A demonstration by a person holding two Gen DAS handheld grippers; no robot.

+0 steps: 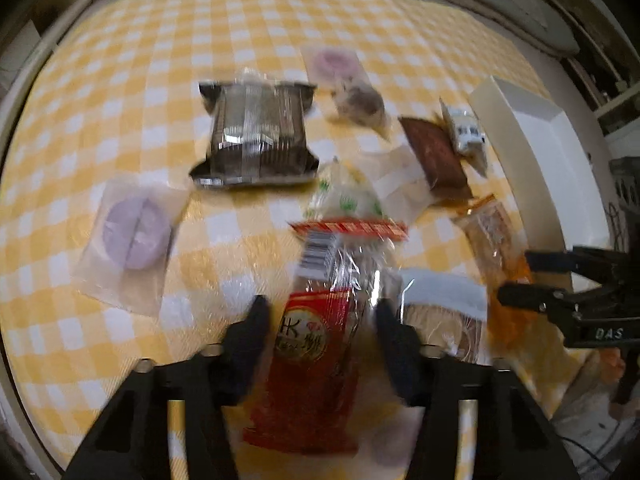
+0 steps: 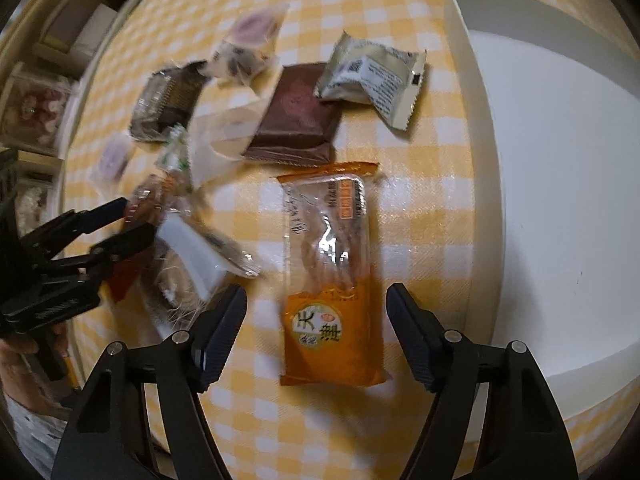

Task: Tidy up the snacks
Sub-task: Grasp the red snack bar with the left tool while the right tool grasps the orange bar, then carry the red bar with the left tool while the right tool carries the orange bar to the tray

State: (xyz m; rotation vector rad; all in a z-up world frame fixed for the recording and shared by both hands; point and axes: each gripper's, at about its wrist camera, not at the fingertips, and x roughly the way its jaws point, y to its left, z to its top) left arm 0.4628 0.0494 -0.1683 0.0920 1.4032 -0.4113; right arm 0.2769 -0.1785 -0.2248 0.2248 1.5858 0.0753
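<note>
Step in hand: pick-up, judged from both claws poised over packets on the yellow-and-white checked tablecloth; no snack lies yet in the white cardboard box on the right.

Left gripper: points steeply down, jaws partly apart, straddling the red-and-clear plastic snack packet. The packet sits between the fingers; blur hides whether the pads press on it, so I read it as not yet clamped.

Right gripper: jaws wide apart, either side of the orange-and-clear plastic biscuit packet, which lies flat on the cloth just beside the box wall. Clear gaps show on both sides; no contact.

Other snacks, far side: brown foil square packet, pale foil pillow packet, dark clear-wrapped wafer pack, 2 round lilac cakes in clear sleeves, the near-left one sharpest.

Next move, as judgement: each claw needs to narrow onto its packet across the short width, then lift and carry right into the box. Risk: slippery film may slide or crumple.
</note>
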